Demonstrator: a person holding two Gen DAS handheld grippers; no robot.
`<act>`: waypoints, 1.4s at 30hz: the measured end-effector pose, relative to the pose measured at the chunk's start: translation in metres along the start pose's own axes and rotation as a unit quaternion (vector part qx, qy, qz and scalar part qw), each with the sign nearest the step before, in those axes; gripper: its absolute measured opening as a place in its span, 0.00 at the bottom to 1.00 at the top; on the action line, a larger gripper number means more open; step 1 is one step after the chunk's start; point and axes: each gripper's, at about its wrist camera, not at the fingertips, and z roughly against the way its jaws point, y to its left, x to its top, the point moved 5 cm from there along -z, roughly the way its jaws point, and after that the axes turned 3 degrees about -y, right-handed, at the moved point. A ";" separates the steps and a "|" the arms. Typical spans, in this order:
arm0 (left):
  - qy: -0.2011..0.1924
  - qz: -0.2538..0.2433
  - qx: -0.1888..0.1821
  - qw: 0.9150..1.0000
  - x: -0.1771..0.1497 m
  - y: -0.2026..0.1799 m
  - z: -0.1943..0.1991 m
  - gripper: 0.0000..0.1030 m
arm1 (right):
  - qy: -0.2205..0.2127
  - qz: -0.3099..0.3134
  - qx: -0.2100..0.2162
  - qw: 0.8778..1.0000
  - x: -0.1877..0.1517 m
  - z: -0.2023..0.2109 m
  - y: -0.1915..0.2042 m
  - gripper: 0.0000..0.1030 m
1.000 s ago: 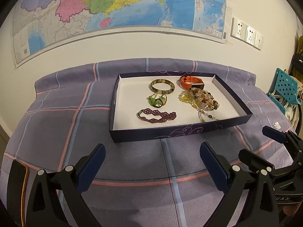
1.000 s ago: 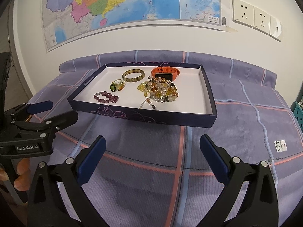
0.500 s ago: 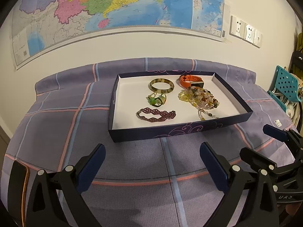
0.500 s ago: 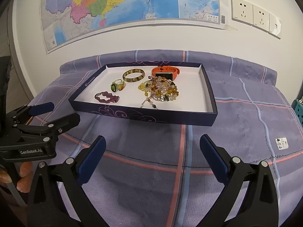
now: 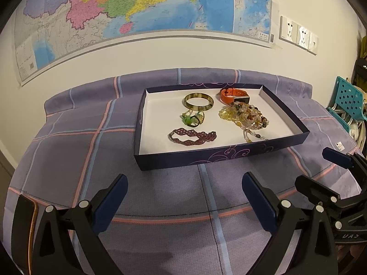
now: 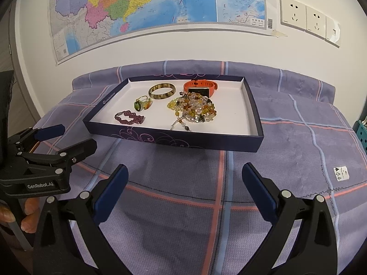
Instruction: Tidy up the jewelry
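A dark blue tray (image 5: 220,158) (image 6: 174,139) with a white floor lies on the purple plaid cloth. In it are a green-brown bangle (image 5: 198,102) (image 6: 162,92), an orange watch (image 5: 231,95) (image 6: 200,86), a pile of amber beads (image 5: 245,115) (image 6: 195,110), green rings (image 5: 192,118) (image 6: 142,104) and a maroon beaded bracelet (image 5: 192,136) (image 6: 129,118). My left gripper (image 5: 183,194) and right gripper (image 6: 183,183) are both open and empty, held in front of the tray above the cloth.
A map hangs on the wall behind, with wall sockets (image 6: 307,20) to its right. A teal perforated chair or crate (image 5: 346,100) stands at the far right. A small white tag (image 6: 341,173) lies on the cloth at right.
Both grippers have drawn slightly back and the views have shifted a little. The jewelry and tray have not moved.
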 end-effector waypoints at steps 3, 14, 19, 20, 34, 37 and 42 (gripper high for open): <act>0.001 -0.001 0.001 1.000 0.000 0.000 0.000 0.93 | -0.001 -0.001 0.000 1.000 0.000 0.000 0.000 0.95; 0.002 -0.001 0.003 1.000 -0.001 0.002 0.000 0.93 | -0.001 -0.002 0.000 1.000 0.000 0.001 0.001 0.95; 0.002 -0.002 0.003 1.000 -0.001 0.001 0.001 0.93 | -0.002 -0.002 0.001 1.000 0.000 0.002 0.001 0.95; 0.002 -0.002 0.003 1.000 -0.001 0.001 0.001 0.93 | -0.002 -0.003 0.001 1.000 -0.001 0.002 0.001 0.95; 0.003 -0.007 0.004 1.000 -0.003 0.001 0.001 0.93 | -0.003 -0.007 0.004 1.000 -0.001 0.002 0.001 0.95; 0.002 -0.007 0.004 1.000 -0.003 0.000 0.001 0.93 | -0.003 -0.007 0.005 1.000 -0.001 0.002 0.001 0.95; 0.002 -0.008 0.004 1.000 -0.003 -0.001 0.001 0.93 | -0.002 -0.007 0.004 1.000 -0.001 0.002 0.001 0.95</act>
